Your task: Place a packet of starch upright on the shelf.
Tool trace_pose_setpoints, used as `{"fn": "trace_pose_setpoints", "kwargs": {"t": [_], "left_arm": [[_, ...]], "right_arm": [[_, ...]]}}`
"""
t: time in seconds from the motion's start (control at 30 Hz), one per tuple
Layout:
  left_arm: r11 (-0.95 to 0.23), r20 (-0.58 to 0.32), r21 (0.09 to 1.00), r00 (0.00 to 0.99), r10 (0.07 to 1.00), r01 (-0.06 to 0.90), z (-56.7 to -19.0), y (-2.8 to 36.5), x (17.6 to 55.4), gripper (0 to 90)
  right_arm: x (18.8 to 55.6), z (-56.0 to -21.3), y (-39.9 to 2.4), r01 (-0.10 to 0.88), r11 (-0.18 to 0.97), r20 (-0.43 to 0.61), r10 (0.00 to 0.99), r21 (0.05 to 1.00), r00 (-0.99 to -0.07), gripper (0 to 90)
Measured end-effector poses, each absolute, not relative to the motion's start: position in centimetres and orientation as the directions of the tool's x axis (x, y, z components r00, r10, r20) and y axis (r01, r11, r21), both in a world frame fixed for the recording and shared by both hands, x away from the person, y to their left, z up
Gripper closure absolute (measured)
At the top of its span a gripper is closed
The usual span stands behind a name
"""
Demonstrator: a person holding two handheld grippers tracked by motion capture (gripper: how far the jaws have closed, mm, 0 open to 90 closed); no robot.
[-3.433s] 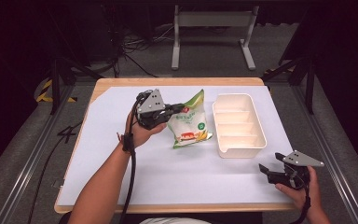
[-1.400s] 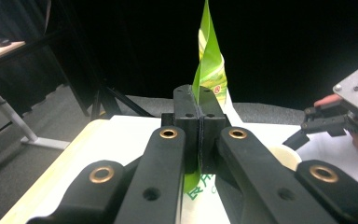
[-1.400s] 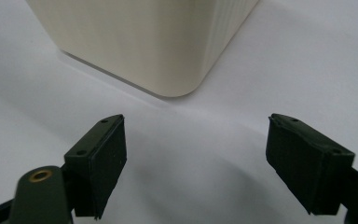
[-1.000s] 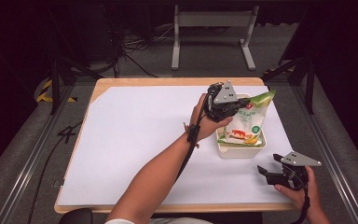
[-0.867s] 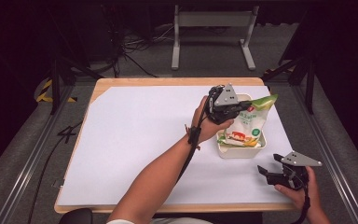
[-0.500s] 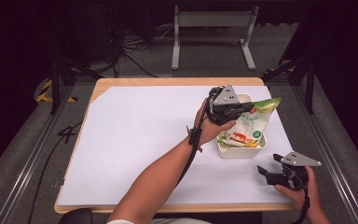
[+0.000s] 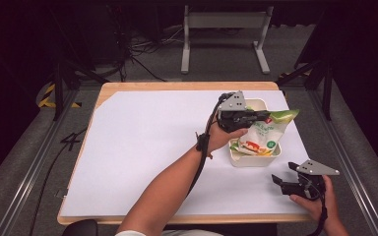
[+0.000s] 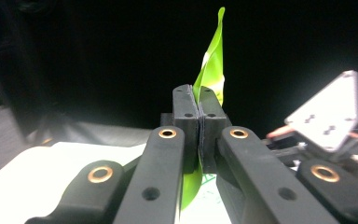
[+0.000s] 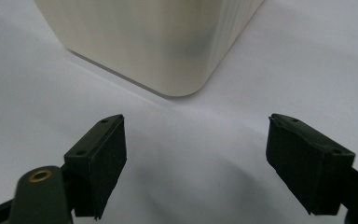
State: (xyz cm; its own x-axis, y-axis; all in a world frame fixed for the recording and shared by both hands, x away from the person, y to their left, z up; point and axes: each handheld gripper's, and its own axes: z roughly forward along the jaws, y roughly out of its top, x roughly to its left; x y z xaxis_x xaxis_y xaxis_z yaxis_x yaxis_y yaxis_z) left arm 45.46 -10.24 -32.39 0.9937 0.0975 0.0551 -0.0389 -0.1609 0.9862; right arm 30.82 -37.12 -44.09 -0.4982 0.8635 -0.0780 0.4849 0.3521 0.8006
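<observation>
My left gripper point(image 7: 256, 117) is clamped on the green edge of the snack bag point(image 7: 261, 138), which sits tilted in the cream tray point(image 7: 254, 161), its top poking over the tray's right rim. My right gripper point(image 7: 278, 181) rests near the tray's near right corner, jaws spread wide, holding nothing.
</observation>
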Motion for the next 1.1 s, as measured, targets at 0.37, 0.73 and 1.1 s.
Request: {"fn": "trace_pose_setpoints", "kwargs": {"t": [0.37,0.73,1.1], "left_arm": [[-0.127,0.063,0.990,0.997,0.044,-0.057,-31.7,-10.9,45.2,89.4],[-0.163,0.103,0.982,0.994,0.043,-0.095,-31.8,-11.1,45.2,89.1],[-0.248,0.178,0.957,0.978,0.108,-0.147,-30.9,-10.2,44.9,67.9]], "right_arm": [[30.8,-44.1,-37.1,0.483,0.357,-0.081,0.861,0.800,-0.501,20.0],[30.8,-44.1,-37.1,0.482,0.360,-0.079,0.857,0.799,-0.509,19.9],[30.8,-44.2,-37.0,0.489,0.364,-0.077,0.856,0.793,-0.512,19.9]]}}
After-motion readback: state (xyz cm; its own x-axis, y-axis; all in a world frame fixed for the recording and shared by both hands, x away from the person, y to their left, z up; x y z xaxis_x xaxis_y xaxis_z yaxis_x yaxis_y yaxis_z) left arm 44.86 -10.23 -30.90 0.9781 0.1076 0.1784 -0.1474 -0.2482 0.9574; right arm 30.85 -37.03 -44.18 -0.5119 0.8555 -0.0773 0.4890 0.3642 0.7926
